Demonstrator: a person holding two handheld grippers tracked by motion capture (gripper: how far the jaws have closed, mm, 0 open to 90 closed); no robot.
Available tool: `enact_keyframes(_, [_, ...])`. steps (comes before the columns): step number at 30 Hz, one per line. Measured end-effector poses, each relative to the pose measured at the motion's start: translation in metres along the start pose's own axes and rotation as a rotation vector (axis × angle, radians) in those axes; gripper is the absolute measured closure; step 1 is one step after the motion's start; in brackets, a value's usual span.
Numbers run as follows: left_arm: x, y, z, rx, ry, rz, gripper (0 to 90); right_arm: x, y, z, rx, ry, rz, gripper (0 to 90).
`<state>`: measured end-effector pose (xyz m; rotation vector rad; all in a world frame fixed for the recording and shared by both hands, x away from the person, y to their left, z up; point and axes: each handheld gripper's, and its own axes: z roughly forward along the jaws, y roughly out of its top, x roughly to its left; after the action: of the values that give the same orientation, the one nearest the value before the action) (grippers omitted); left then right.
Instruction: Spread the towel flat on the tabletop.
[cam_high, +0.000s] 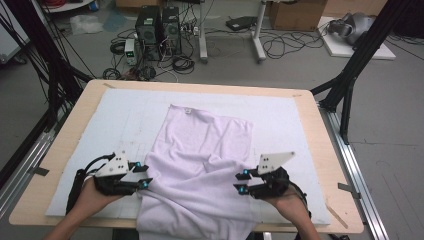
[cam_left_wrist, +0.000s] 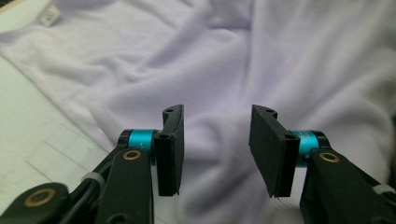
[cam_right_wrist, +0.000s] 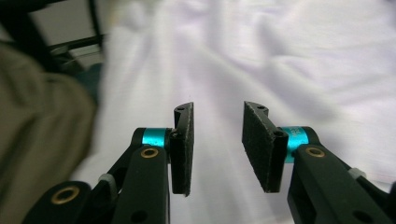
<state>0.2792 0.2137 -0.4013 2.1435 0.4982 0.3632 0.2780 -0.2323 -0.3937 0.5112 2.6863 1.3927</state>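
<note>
The left claw (cam_left_wrist: 215, 151) stands released, its two flat black pads parted with nothing but soft cloth showing between them; each pad is a thin rectangular slab with a rough, felt-like face, carried on a teal metal collar and matte black plastic links with brass rivets. The right claw (cam_right_wrist: 215, 148) is likewise released, its pads spread over the same fabric with a gap between. In the high view the left claw (cam_high: 143, 176) sits at the cloth's 8 o'clock edge and the right claw (cam_high: 240, 182) at its 4 o'clock edge, each topped by a pale grey three-cornered plate and held in a hand from 6 o'clock. Between them lies the pale lilac shirt (cam_high: 200, 165), a soft, finely ribbed knit, rumpled into rounded folds near the claws and smoother toward 12 o'clock, where a small white label (cam_high: 188, 111) sits at the neck. Its lower part drapes over the 6 o'clock edge. It rests on a white mat (cam_high: 115, 120) covering the light wooden tabletop (cam_high: 75, 115) with rounded corners.
</note>
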Motion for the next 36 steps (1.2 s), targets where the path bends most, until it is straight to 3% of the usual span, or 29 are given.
enact_keyframes(2, [0.017, 0.007, 0.011, 0.011, 0.015, -0.037, 57.4, -0.019, 0.001, 0.004, 0.004, -0.042, 0.018, 63.1])
enact_keyframes(6, [0.053, 0.014, 0.038, 0.037, 0.002, -0.13, 66.1, -0.058, 0.002, 0.011, 0.039, -0.13, 0.037, 60.7])
enact_keyframes(10, [0.087, 0.018, 0.059, 0.042, 0.081, -0.166, 67.8, -0.101, 0.004, 0.018, 0.063, -0.173, 0.069, 59.1])
enact_keyframes(14, [0.119, 0.026, 0.085, 0.093, 0.104, -0.203, 67.8, -0.141, 0.008, 0.023, 0.064, -0.226, 0.108, 56.4])
enact_keyframes(16, [0.13, 0.031, 0.1, 0.122, 0.122, -0.215, 65.9, -0.159, 0.008, 0.028, 0.09, -0.245, 0.144, 55.1])
enact_keyframes(19, [0.142, 0.036, 0.121, 0.16, 0.199, -0.249, 53.8, -0.179, 0.006, 0.036, 0.131, -0.289, 0.166, 54.0])
enact_keyframes(21, [0.148, 0.035, 0.132, 0.191, 0.232, -0.261, 52.9, -0.191, 0.002, 0.04, 0.155, -0.317, 0.201, 54.2])
enact_keyframes(22, [0.15, 0.034, 0.135, 0.182, 0.226, -0.277, 54.3, -0.195, -0.001, 0.042, 0.169, -0.331, 0.212, 55.6])
enact_keyframes(23, [0.152, 0.032, 0.135, 0.16, 0.214, -0.303, 59.1, -0.198, -0.004, 0.044, 0.168, -0.339, 0.213, 57.1])
enact_keyframes(25, [0.152, 0.032, 0.136, 0.151, 0.223, -0.322, 86.1, -0.202, -0.006, 0.043, 0.13, -0.346, 0.263, 71.2])
enact_keyframes(26, [0.151, 0.034, 0.136, 0.163, 0.235, -0.31, 86.7, -0.203, -0.006, 0.043, 0.122, -0.328, 0.274, 86.3])
enact_keyframes(27, [0.15, 0.035, 0.135, 0.171, 0.251, -0.302, 87.2, -0.203, -0.003, 0.046, 0.132, -0.315, 0.244, 86.8])
enact_keyframes(29, [0.15, 0.037, 0.131, 0.176, 0.293, -0.292, 87.4, -0.202, 0.002, 0.049, 0.152, -0.338, 0.201, 87.3])
enact_keyframes(30, [0.151, 0.039, 0.126, 0.164, 0.307, -0.286, 87.5, -0.205, 0.007, 0.05, 0.177, -0.335, 0.212, 87.5])
enact_keyframes(31, [0.152, 0.042, 0.121, 0.144, 0.33, -0.278, 87.5, -0.207, 0.015, 0.049, 0.181, -0.349, 0.205, 87.7])
enact_keyframes(33, [0.154, 0.05, 0.107, 0.088, 0.383, -0.269, 87.5, -0.209, 0.036, 0.041, 0.134, -0.397, 0.166, 87.9])
enact_keyframes(36, [0.158, 0.064, 0.084, -0.008, 0.481, -0.261, 87.4, -0.212, 0.076, 0.025, 0.082, -0.465, 0.082, 87.8])
